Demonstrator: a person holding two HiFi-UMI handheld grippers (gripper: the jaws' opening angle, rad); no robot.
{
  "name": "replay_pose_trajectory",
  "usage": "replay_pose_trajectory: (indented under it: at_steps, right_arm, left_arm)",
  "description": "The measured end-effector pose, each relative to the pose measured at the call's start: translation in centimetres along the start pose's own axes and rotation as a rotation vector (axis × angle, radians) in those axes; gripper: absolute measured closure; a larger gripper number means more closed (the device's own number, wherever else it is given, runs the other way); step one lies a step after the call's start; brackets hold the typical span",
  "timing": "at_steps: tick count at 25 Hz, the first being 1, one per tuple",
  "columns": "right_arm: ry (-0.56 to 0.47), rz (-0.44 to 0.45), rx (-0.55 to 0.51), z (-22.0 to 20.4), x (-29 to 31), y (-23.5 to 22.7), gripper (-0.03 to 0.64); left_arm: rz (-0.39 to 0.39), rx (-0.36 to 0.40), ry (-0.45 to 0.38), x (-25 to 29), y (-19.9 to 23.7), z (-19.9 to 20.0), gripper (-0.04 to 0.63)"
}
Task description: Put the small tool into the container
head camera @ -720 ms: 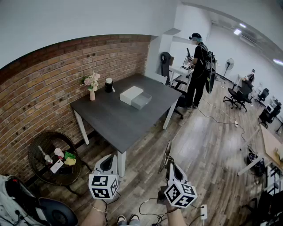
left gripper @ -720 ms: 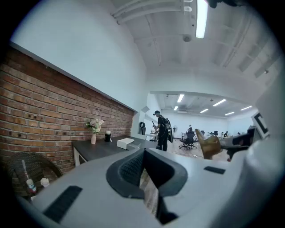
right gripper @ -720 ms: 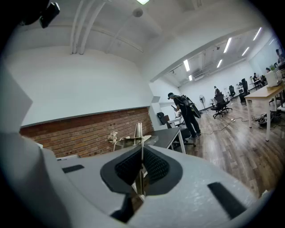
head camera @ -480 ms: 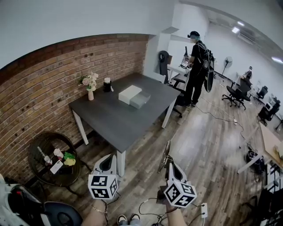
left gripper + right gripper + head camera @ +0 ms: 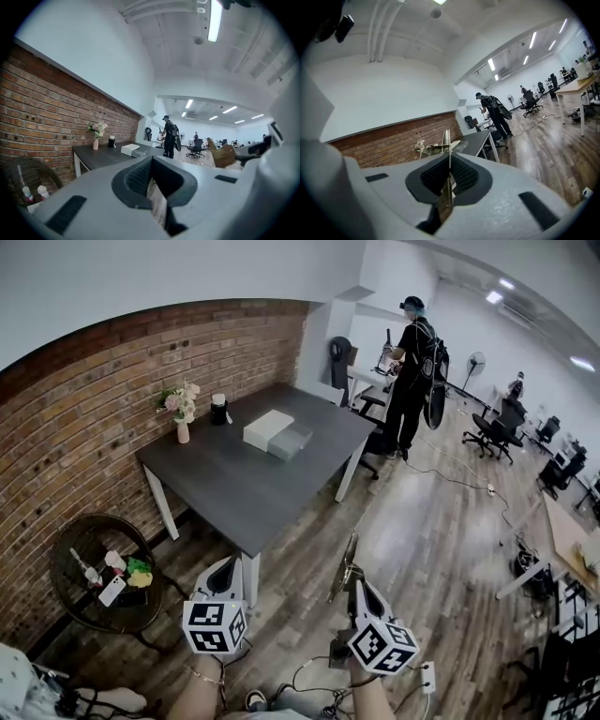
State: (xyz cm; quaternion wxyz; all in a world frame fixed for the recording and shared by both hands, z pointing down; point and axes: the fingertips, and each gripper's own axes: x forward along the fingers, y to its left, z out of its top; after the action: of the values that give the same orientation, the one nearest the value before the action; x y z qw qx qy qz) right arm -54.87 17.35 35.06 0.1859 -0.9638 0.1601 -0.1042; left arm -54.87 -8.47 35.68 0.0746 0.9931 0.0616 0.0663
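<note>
My right gripper [image 5: 355, 589] is low in the head view, over the wood floor, shut on a thin metal small tool [image 5: 348, 562] that sticks up past its jaws. In the right gripper view the tool [image 5: 446, 140] stands upright between the pads of the gripper [image 5: 449, 180]. My left gripper [image 5: 223, 576] hangs beside it with its jaws together and nothing in them; its own view shows the gripper [image 5: 152, 185] the same way. On the dark table [image 5: 246, 486], well ahead of both grippers, a grey container [image 5: 292, 442] lies against a white box [image 5: 266, 428].
A vase of flowers [image 5: 180, 409] and a black jar [image 5: 218, 411] stand at the table's wall side. A wicker chair [image 5: 66, 559] with small items sits by the brick wall at the left. A person [image 5: 409, 381] stands beyond the table. Cables [image 5: 309, 676] lie on the floor near my feet.
The head view has drifted, so the table and wicker chair now sit a little further left. Both grippers keep their pose, and the tool stays in the right one.
</note>
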Motion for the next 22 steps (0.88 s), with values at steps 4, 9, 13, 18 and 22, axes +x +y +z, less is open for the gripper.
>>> replay_pose_trajectory:
  at_steps: [4,9,13,18,22]
  right_arm:
    - [0.012,-0.028,0.007,0.0,1.0,-1.7,0.606]
    - [0.003,-0.033,0.011,1.3,4.5,-4.5,0.606]
    - [0.010,0.002,0.000,3.1,8.6,-6.7,0.606]
    - [0.011,0.029,-0.017,6.7,13.5,-10.2,0.606]
    - [0.009,0.054,-0.025,9.5,17.0,-12.8,0.606]
  left_arm:
    - [-0.001,-0.012,0.011,2.0,0.1,-0.3,0.600]
    - [-0.006,0.003,0.017,6.1,-0.8,-0.5,0.600]
    - [0.021,0.004,0.018,10.4,-1.3,-0.3,0.600]
    - [0.064,0.005,-0.001,15.5,-2.8,1.3,0.600]
    - [0.093,0.005,-0.012,19.3,-4.1,2.3,0.600]
